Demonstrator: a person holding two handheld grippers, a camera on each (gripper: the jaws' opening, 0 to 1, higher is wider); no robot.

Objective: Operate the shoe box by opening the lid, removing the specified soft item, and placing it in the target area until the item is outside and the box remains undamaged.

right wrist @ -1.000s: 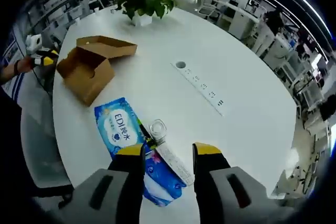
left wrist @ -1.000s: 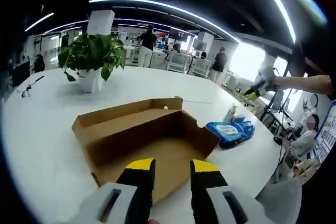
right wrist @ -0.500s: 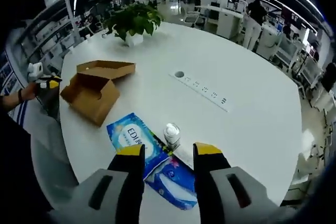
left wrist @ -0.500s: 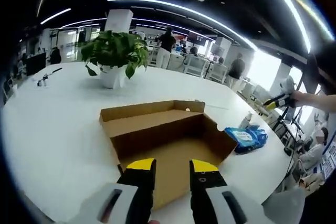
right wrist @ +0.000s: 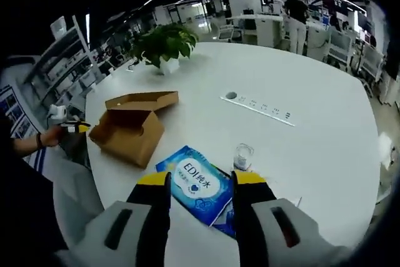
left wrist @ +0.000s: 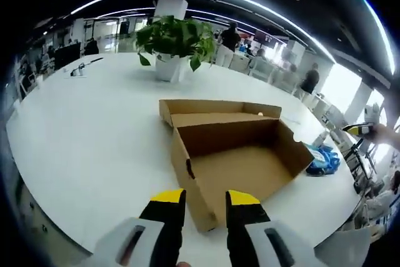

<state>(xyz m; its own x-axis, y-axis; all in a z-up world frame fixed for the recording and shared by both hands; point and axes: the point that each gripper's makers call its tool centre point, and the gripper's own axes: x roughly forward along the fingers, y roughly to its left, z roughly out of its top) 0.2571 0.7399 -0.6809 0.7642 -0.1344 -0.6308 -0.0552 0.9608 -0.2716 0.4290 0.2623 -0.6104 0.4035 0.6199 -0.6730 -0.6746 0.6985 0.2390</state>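
Note:
The brown cardboard shoe box [left wrist: 240,164] lies open on the white table, its lid [left wrist: 215,109] folded back behind it, and the inside that I see is bare. My left gripper [left wrist: 205,197] hovers open just before the box's near corner, nothing between its jaws. A blue soft pack of wipes [left wrist: 322,157] lies on the table right of the box. In the right gripper view that pack [right wrist: 195,186] lies just beyond my open right gripper [right wrist: 201,179], outside the box [right wrist: 128,132]. The left gripper [right wrist: 69,126] shows at the far left, held by a hand.
A potted plant [left wrist: 172,42] stands behind the box. A small clear glass [right wrist: 242,154] sits right beside the pack. A long power strip [right wrist: 259,107] lies mid-table. The table edge [left wrist: 75,242] curves close to the left gripper. People and desks fill the office behind.
The left view has swung round, so the box now shows from its corner and the plant sits behind it. The right view has shifted back; the pack now lies nearer its jaws.

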